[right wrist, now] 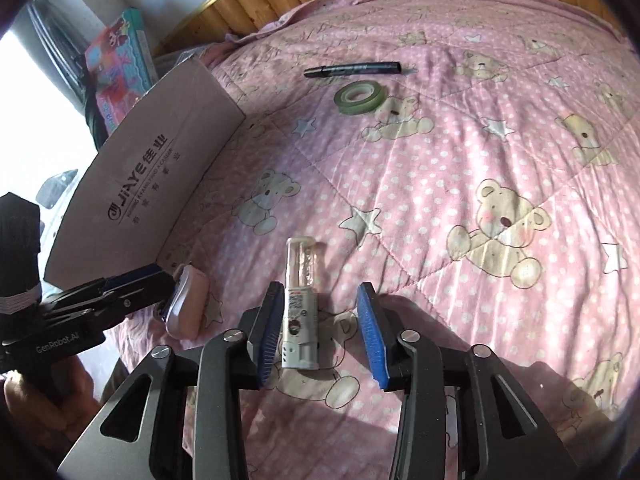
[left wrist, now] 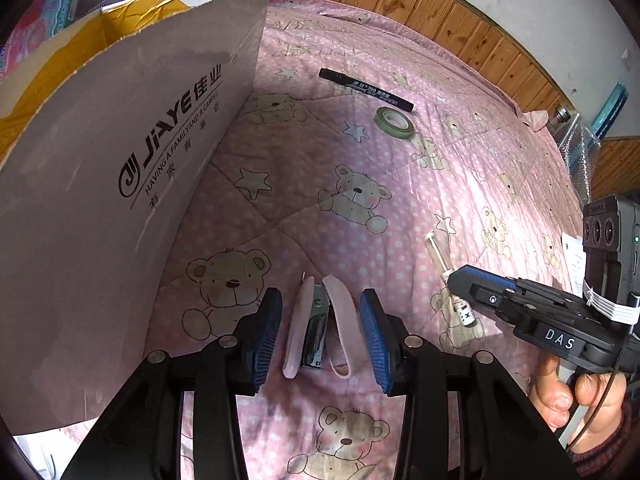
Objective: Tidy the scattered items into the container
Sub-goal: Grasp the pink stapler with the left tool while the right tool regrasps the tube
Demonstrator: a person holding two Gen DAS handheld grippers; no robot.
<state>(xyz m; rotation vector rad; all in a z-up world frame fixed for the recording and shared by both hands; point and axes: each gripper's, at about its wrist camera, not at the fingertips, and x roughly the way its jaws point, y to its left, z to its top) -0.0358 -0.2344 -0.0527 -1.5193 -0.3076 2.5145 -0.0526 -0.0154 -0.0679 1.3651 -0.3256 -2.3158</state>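
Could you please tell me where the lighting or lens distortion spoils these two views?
Left wrist view: even light; fisheye bows the grey cardboard box wall and the wooden wall panelling. Right wrist view: a blown-out white patch at the left edge hides detail; the claw's arms shade the pink bear-print quilt near the bottom.

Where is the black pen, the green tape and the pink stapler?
black pen (left wrist: 366,90), left wrist view, middle of its barrel
green tape (right wrist: 359,98), right wrist view, front of the ring
pink stapler (left wrist: 318,326), left wrist view, its metal middle
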